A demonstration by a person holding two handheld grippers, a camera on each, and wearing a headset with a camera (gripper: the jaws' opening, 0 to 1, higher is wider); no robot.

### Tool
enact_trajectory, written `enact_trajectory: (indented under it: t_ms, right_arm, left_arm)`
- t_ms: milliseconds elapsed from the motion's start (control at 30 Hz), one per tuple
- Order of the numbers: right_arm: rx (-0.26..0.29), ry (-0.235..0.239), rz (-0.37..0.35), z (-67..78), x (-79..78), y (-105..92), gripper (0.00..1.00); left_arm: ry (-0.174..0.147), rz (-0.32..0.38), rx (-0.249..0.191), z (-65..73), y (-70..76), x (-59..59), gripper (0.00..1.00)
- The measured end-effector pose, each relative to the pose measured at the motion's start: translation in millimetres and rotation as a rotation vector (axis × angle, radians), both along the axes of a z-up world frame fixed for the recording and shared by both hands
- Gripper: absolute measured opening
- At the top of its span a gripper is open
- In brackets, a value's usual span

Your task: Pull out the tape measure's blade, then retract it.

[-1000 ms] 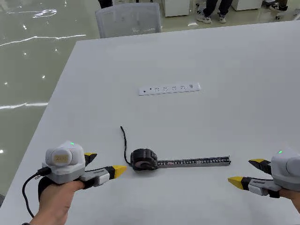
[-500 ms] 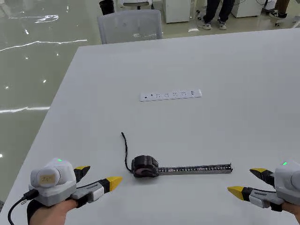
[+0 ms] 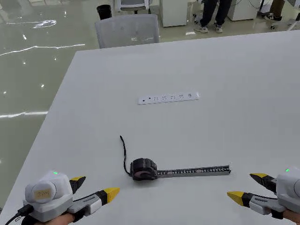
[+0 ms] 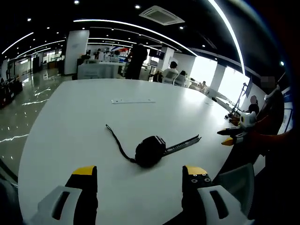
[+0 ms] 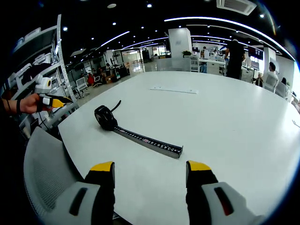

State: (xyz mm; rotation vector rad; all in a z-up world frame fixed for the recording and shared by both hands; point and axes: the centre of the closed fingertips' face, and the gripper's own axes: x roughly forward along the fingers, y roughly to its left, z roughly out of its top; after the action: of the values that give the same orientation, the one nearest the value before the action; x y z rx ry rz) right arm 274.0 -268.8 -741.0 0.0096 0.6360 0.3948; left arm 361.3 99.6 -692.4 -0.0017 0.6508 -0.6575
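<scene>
Closest in, the left gripper (image 3: 96, 185) and the right gripper (image 3: 244, 185) are held low at the near side of the table (image 3: 225, 70), both with jaws spread wide and nothing pinched. Between them and a bit further in, the tape measure (image 3: 143, 169) is laid on the table. Its blade (image 3: 194, 171) is pulled out to the right and lies flat, and a thin black cord (image 3: 124, 152) trails off behind the case.

So the pull looks done and the retract is probably what's left. Stuff that could be botched: if the blade is let go with the case not pinned, the case could get dragged across the slick top, or the blade could whip back and the hook get slammed into the case. The blade could be kinked if it's squeezed mid-length. The cord could get grabbed instead of the case.

The table is plain smooth white. Further back a white power strip (image 3: 168, 98) is laid flat, well apart from the tape. Past the far edge a grey chair (image 3: 127, 29) is parked, then a glossy floor (image 3: 33, 56) streaked with light glare, where people's legs (image 3: 211, 11) can be made out.
</scene>
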Motion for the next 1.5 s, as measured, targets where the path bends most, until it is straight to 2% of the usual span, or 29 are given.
enact_trajectory:
  t_ms: [167,633,800,1133,1233,1267,1500]
  right_arm:
    - [0.004,0.004,-0.006,-2.7,-6.5,-1.5,0.63]
    - [0.024,0.025,-0.016,-11.3,-19.8,-8.9,0.63]
    - [0.030,0.035,-0.016,-17.8,-19.2,-13.2,0.62]
    - [0.042,0.044,-0.011,-21.9,-18.0,-11.0,0.59]
    - [0.042,0.047,0.001,-23.2,-16.4,-11.0,0.59]
    - [0.039,0.052,0.007,-24.1,-14.3,-13.7,0.59]
    - [0.036,0.059,0.015,-25.9,-9.4,-17.0,0.58]
  left_arm:
    - [-0.001,-0.005,0.004,-0.2,-3.7,-0.9,0.71]
    - [0.020,-0.006,0.013,-5.9,-17.6,-7.2,0.71]
    - [0.026,0.006,0.011,-7.4,-20.3,-4.4,0.71]
    - [0.039,0.006,0.014,-9.9,-28.3,-2.4,0.71]
    - [0.049,0.008,0.022,-12.0,-33.9,-1.3,0.71]
    - [0.058,0.016,0.015,-13.0,-37.5,1.9,0.71]
    - [0.077,0.023,0.006,-17.7,-45.3,5.5,0.71]
